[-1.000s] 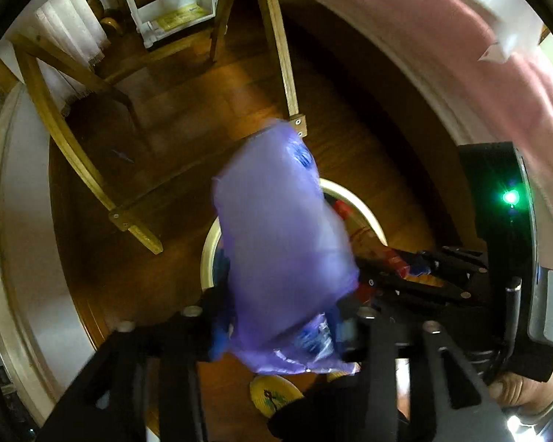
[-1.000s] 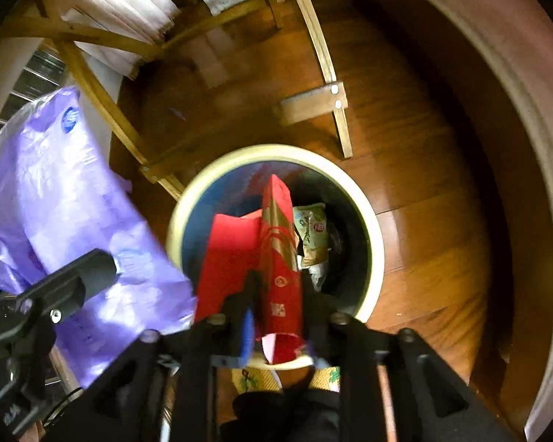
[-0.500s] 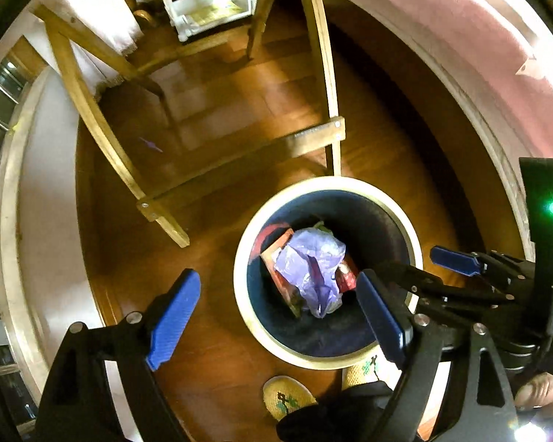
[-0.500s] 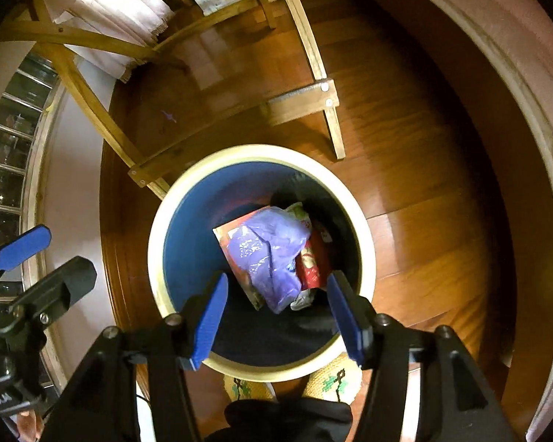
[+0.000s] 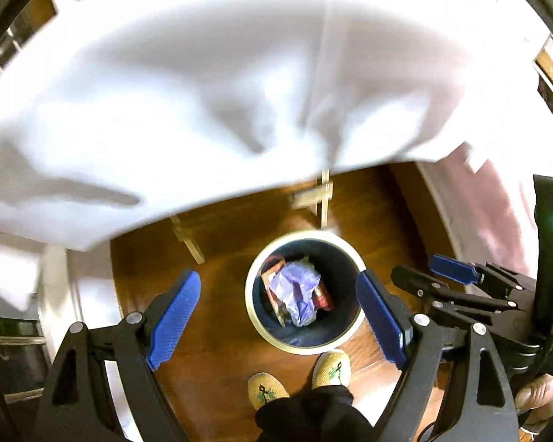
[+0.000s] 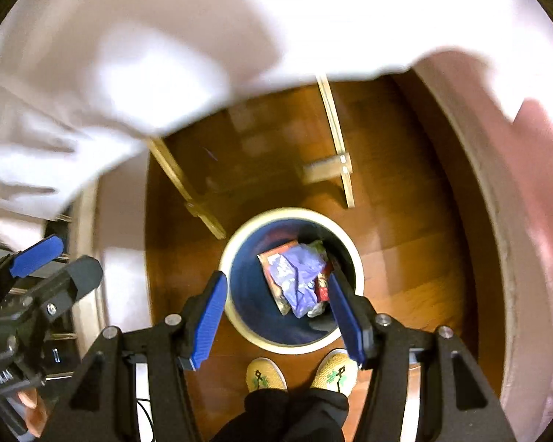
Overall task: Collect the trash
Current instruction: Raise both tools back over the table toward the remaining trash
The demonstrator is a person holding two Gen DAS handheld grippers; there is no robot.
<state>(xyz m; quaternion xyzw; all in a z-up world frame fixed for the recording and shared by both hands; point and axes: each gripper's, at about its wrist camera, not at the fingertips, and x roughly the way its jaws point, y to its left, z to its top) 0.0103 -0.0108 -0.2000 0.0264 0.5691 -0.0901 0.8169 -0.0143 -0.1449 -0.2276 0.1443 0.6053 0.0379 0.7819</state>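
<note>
Both hand-held grippers, left point(image 5: 276, 316) and right point(image 6: 276, 316), gape wide, empty, above the bin point(image 6: 236, 316). Purple bag point(image 6: 298, 276) and red packet point(image 6: 322, 287) lie inside, on the wood floor point(image 6: 405, 250).

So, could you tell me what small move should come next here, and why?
Probably carry both grippers away from the bin toward the next piece of trash. The purple bag and red packet lie inside it, and the left gripper and right gripper both stand open and empty above it.
</note>
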